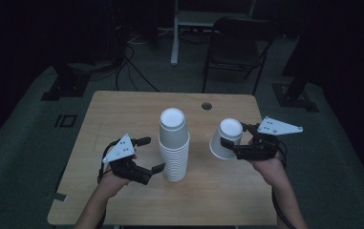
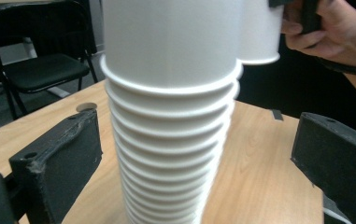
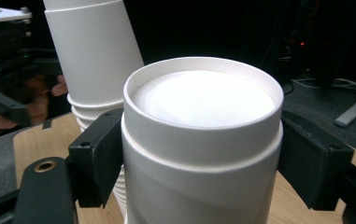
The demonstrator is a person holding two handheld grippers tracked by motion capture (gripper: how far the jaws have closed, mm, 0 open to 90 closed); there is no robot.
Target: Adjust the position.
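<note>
A tall stack of upside-down white paper cups [image 1: 174, 145] stands in the middle of the wooden table [image 1: 122, 109]. My left gripper [image 1: 150, 155] is open just left of the stack, one jaw on each side of its lower part without touching; the stack [image 2: 171, 116] rises between the jaws in the left gripper view. My right gripper [image 1: 231, 138] is shut on a single upside-down white cup [image 1: 226, 138], held tilted above the table to the right of the stack. In the right gripper view that cup [image 3: 201, 140] sits between the jaws, bottom up, with the stack [image 3: 94, 65] behind it.
A round cable hole [image 1: 207, 106] sits near the table's far edge. A black folding chair [image 1: 239, 47] stands beyond the table on the dark floor, with cables [image 1: 132, 71] and stand bases around it.
</note>
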